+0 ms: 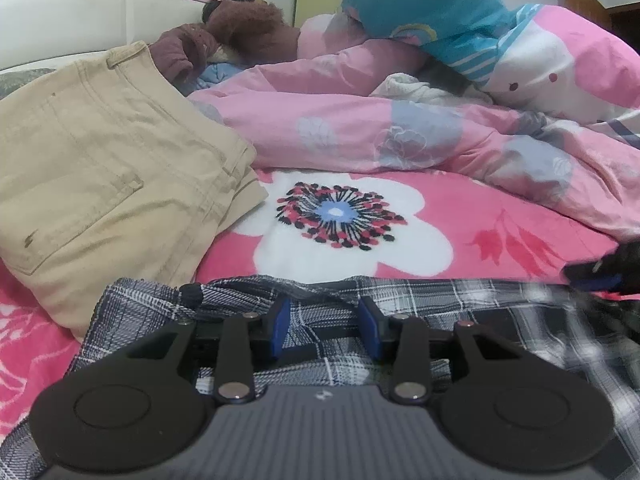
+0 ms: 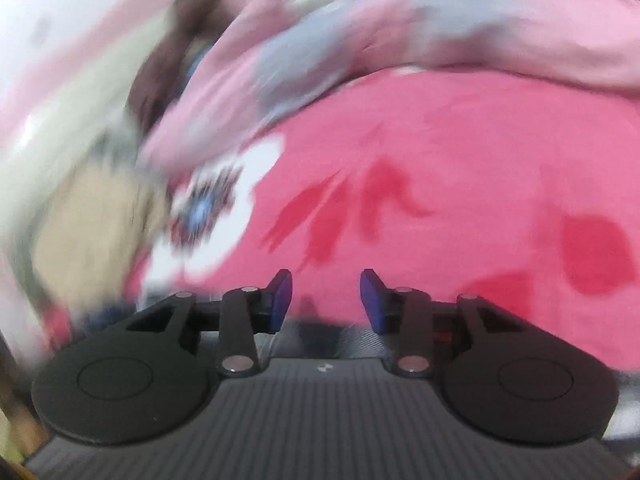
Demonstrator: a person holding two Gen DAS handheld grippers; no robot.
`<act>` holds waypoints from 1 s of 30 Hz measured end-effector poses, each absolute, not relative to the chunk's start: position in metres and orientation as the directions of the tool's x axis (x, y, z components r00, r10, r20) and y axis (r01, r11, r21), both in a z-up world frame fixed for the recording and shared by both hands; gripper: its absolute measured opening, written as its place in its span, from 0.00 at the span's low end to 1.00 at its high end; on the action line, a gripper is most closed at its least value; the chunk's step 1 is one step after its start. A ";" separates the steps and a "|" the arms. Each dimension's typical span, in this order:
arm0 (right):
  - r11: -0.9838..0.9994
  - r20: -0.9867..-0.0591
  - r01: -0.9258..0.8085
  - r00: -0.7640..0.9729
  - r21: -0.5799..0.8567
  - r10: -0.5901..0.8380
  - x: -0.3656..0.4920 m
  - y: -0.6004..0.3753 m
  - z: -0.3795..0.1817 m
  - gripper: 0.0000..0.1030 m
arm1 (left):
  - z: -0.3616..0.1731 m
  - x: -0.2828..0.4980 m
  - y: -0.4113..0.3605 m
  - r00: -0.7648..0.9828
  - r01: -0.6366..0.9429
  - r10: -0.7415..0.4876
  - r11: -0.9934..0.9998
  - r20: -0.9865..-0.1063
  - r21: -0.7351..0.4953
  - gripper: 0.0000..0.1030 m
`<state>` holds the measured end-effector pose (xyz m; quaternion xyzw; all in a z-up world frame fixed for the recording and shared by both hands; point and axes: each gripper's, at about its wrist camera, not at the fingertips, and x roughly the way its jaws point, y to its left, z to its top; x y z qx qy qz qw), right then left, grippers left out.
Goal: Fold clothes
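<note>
Presently, from my remote station, I record the following. The left gripper (image 1: 324,328) sits low over a plaid garment (image 1: 460,320) of black, grey and white check that lies spread across the near edge of the bed. Its blue pads (image 1: 280,328) stand partly apart, with plaid cloth lying in the gap; neither pad visibly presses on the fabric, so I log no grip. A dark drawstring (image 1: 192,294) shows at the garment's far left corner.

The right gripper (image 2: 326,300) appears in its own view against the pink bedsheet (image 2: 460,200), the background heavily smeared by blur. Its jaws are partly open and nothing is between them. In the left wrist view the same tool shows as a dark blurred shape at the right edge, at the plaid garment's far right corner; whether it touches the cloth I cannot tell.

A folded pair of beige trousers (image 1: 100,184) lies to the left, beyond the plaid garment, its lower edge meeting the plaid's corner. The sheet bears a large white flower (image 1: 340,220) between trousers and a rumpled pink quilt (image 1: 400,128). Behind the quilt are a brown furry garment (image 1: 248,28), a teal cloth (image 1: 432,8) and a white headboard (image 1: 100,12).
</note>
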<state>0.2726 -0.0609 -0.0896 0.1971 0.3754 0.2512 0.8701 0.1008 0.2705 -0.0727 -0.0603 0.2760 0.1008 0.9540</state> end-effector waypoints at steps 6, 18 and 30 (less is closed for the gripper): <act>0.759 -0.467 -0.141 0.712 0.636 0.524 0.246 -0.142 -0.059 0.38 | -0.072 0.103 0.270 0.821 -0.226 0.164 0.973 -0.546 -0.048 0.39; 0.799 -0.557 -0.585 0.713 -0.138 0.426 0.103 -0.093 -0.025 0.30 | -0.029 0.097 0.203 0.864 -0.069 0.107 0.993 -0.492 0.094 0.45; 0.762 -0.591 -0.588 0.726 -0.270 0.351 0.123 -0.075 -0.070 0.02 | -0.076 0.142 0.187 0.818 -0.054 0.086 0.996 -0.569 0.073 0.45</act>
